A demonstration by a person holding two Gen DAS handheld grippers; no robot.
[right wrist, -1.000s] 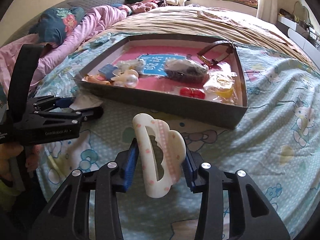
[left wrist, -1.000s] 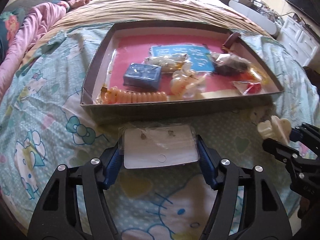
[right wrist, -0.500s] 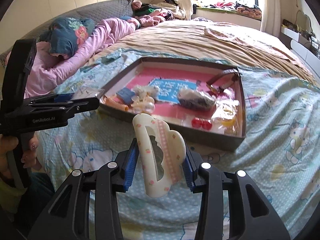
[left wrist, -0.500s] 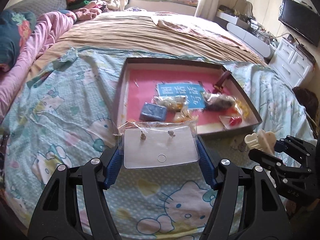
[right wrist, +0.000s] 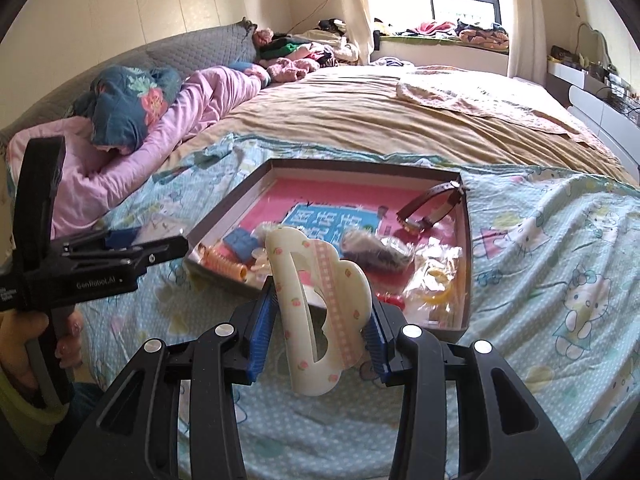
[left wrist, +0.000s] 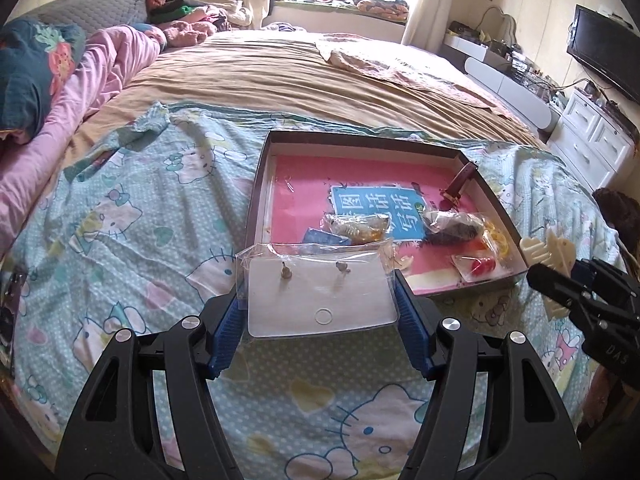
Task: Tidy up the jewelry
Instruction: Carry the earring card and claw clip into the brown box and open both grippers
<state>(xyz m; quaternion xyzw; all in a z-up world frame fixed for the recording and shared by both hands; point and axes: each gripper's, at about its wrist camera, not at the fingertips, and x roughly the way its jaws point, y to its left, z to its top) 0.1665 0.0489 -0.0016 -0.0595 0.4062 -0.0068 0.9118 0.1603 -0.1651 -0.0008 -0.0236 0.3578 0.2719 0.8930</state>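
**Both my grippers loaded, held above the bedspread in front of the box**

My left gripper (left wrist: 322, 304) is clamped on an earring card (left wrist: 320, 300), a white card in a clear plastic sleeve, flat between the blue pads (left wrist: 228, 332). Two small studs sit near the card's far edge and a round hole near the edge closest to me. The card is off the bed, hanging above the cartoon-cat bedspread (left wrist: 132, 216).

My right gripper (right wrist: 320, 332) is clamped on a cream hair claw (right wrist: 320, 312) with little pink flowers and a pink checked stripe. It stands on edge between the pads, its curved top rising above the fingertips. From the left camera the same claw shows off to the right, sticking out past the black fingers.

Straight ahead of both grippers lies a shallow dark box (left wrist: 260, 176) with a pink floor. Inside it, beyond my left gripper, I see a blue printed sheet (left wrist: 376, 208), a small blue packet (left wrist: 322, 237), several clear bags of trinkets, something red (left wrist: 482, 266) to the right, and a brown strap (left wrist: 460, 184) leaning in the far right corner. From the right camera a coiled orange hair tie (right wrist: 224, 264) lies at the box's near left corner.

A hand (right wrist: 24, 340) at the far left grips the left gripper's handle.
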